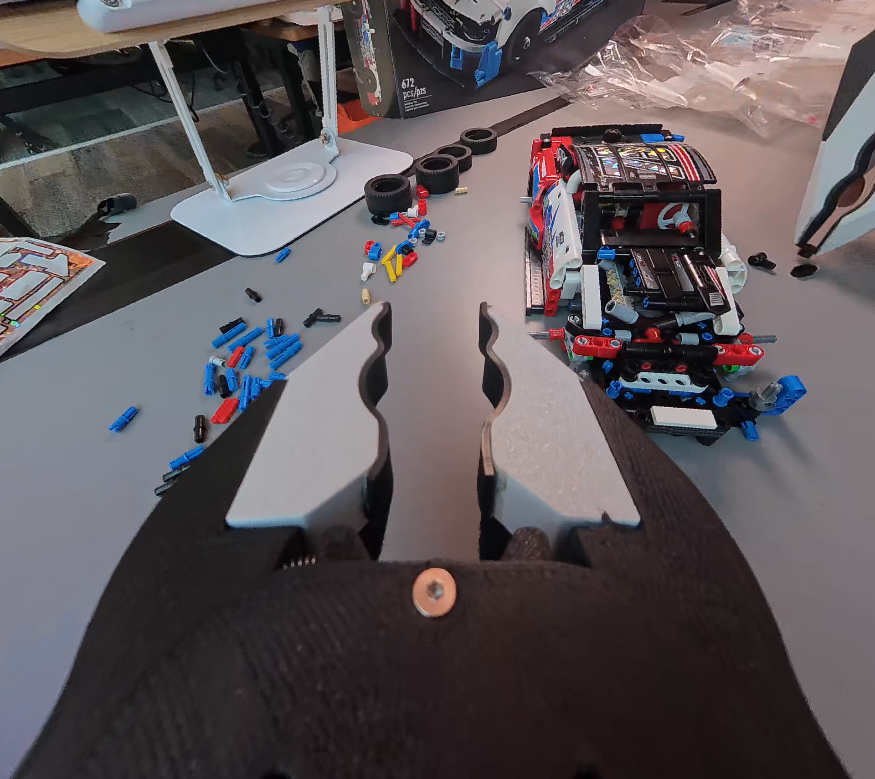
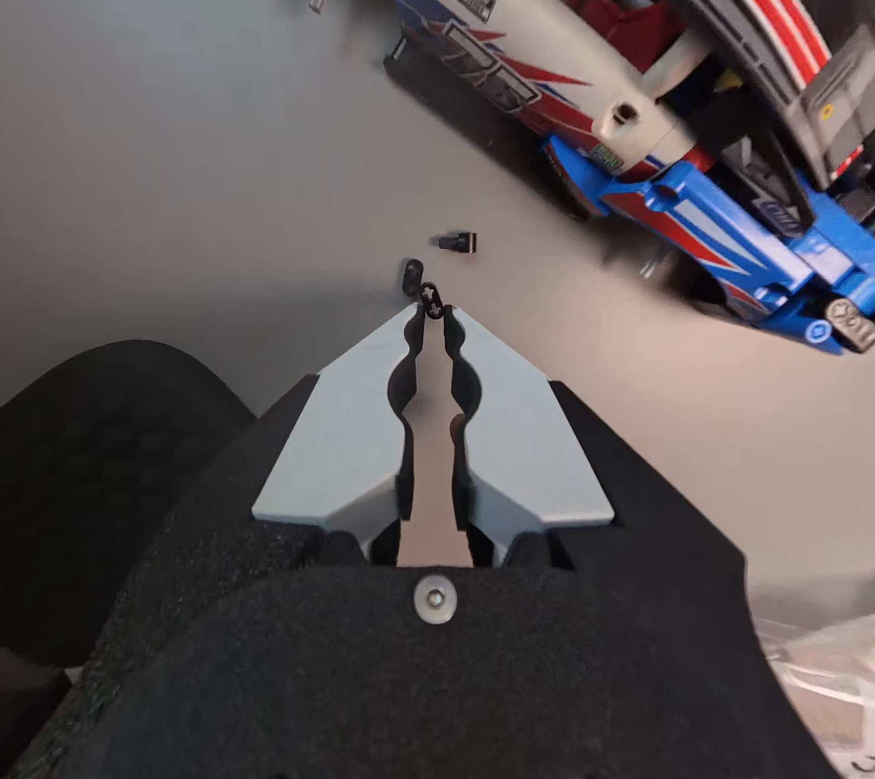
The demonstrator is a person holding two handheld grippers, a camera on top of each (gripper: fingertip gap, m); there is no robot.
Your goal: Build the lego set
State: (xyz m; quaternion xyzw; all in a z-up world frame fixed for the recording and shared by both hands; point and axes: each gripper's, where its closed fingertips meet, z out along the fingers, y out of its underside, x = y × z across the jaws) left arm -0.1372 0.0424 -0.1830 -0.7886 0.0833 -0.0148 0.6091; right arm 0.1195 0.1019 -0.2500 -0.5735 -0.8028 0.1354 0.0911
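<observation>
The right gripper [image 2: 432, 307] pinches a small black link [image 2: 432, 301] at its very tips. I judge the grip is shallow, so it should lift slowly and keep the link flat to the car [image 2: 663, 93]. The car stands near, ahead and to the right. A black pin [image 2: 457, 242] lies just beyond. The left gripper [image 1: 434, 306] is spread and empty, left of the car.
</observation>
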